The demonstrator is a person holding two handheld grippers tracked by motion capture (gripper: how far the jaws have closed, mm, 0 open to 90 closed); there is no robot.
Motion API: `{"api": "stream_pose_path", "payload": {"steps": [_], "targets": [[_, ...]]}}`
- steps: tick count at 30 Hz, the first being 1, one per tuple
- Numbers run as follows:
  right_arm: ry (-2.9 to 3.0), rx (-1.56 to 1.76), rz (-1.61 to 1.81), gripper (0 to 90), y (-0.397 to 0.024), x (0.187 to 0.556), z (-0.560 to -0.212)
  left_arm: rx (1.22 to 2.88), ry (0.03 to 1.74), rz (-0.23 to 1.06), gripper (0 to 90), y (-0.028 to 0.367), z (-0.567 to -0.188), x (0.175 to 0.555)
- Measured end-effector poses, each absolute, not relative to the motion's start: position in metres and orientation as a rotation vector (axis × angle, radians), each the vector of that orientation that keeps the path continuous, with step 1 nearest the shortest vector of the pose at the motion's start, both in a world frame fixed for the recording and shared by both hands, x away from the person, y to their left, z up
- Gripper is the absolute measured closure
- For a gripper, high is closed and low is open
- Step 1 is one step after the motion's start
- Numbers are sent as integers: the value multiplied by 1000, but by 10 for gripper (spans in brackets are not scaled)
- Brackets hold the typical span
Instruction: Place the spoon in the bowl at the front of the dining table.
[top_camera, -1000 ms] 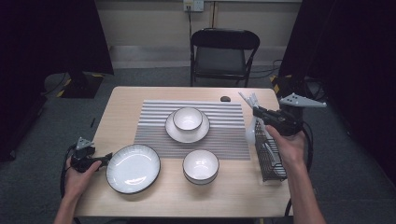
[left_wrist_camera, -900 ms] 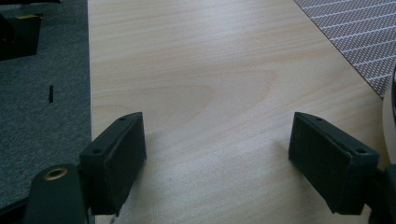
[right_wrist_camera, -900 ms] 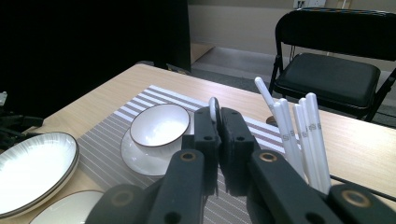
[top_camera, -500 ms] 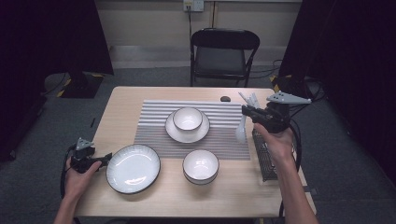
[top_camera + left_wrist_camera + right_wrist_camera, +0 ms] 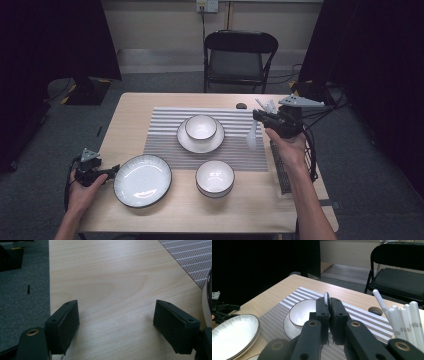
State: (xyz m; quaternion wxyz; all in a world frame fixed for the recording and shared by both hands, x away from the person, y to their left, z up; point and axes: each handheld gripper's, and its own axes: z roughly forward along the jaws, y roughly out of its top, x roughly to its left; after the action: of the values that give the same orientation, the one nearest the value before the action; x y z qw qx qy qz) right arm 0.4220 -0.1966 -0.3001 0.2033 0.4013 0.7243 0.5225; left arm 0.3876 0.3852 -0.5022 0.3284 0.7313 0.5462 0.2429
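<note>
My right gripper (image 5: 258,117) hangs over the right edge of the striped mat (image 5: 165,137), shut on the handle of a white spoon (image 5: 251,137) whose bowl points down. In the right gripper view the jaws (image 5: 328,305) pinch the spoon's handle (image 5: 326,297). A small bowl (image 5: 201,126) on a saucer sits to the spoon's left. My left gripper (image 5: 113,171) rests at the table's left edge, beside a white plate (image 5: 142,180). Its jaws (image 5: 116,322) stand wide open over bare wood, nothing between them.
A second bowl (image 5: 215,177) stands near the front of the mat. A wire rack (image 5: 281,167) lies along the table's right edge, with several white spoon handles (image 5: 403,320) sticking up behind my right hand. A black chair (image 5: 237,55) stands beyond the table.
My right gripper has carried the spoon leftward, from above the wire rack to the mat's right edge. The left gripper has stayed put.
</note>
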Motion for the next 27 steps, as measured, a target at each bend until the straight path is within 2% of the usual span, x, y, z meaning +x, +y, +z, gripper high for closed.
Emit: {"api": "stream_pose_path", "payload": {"steps": [27], "targets": [[2052,1130,1465,866,-185,431,-314,1909,1499,630,217,381,-499,361]]}}
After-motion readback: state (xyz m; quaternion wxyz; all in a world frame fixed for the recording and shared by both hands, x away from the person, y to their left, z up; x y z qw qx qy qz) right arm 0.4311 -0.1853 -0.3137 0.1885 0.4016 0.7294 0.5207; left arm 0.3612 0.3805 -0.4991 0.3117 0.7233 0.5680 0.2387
